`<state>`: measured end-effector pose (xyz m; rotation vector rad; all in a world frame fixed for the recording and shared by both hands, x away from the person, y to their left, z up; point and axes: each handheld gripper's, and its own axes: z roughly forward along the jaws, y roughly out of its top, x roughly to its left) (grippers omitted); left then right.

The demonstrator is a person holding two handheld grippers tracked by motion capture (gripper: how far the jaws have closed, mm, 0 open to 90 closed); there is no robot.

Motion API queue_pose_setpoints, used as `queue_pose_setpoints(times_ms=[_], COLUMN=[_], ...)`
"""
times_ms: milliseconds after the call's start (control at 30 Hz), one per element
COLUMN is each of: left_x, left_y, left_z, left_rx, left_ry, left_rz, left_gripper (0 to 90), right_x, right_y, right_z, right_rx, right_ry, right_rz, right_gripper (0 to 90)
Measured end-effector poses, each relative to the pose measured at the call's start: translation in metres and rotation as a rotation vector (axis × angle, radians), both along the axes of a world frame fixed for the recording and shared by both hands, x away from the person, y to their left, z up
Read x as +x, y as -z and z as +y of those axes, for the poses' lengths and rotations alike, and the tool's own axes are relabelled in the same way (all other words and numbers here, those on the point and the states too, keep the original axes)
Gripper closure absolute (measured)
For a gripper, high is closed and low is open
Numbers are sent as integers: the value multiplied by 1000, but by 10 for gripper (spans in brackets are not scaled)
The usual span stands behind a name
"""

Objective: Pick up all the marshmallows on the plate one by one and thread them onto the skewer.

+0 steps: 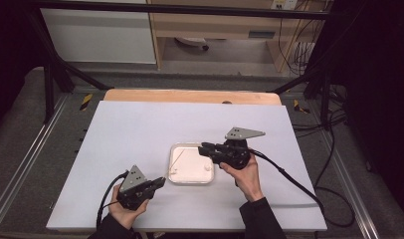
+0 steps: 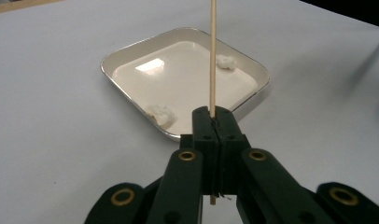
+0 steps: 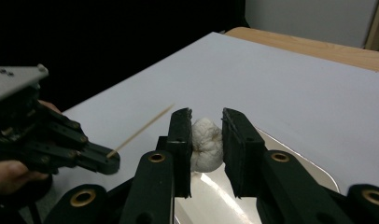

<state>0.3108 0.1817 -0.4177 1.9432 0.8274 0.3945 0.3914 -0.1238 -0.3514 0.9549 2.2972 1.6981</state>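
My left gripper is shut on a thin wooden skewer that sticks out past its jaws over a white tray. Two small white lumps lie in the tray, one far and one near. My right gripper is shut on a third white lump, held above the tray's corner. In the high view the left gripper is at the tray's front left and the right gripper is at its right rim. The two grippers face each other.
The tray sits mid-table on a white sheet with a wooden edge at the back. Cables trail from both grippers toward the front and right. Metal frame bars stand beyond the table.
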Motion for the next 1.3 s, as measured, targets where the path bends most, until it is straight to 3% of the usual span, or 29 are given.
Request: queue_pose_setpoints(times_ms=[67,367,633,1300], left_x=[0,-2,-3,-4], left_y=[0,-1,-1,-1], left_z=[-2,-7,-7,-7], left_rx=[1,-5,-6,-8], left_ry=[3,15,19,15], left_rz=[-5,-19,-25,-30], left_gripper=[889,889,889,889], right_x=[2,9,15,18], right_y=[-2,-5,0,10], right_z=[2,11,17,25], right_rx=[34,99,123,161], right_ry=[-8,-35,-55,-87], right_rz=[13,56,104,161], right_gripper=[736,738,740,772])
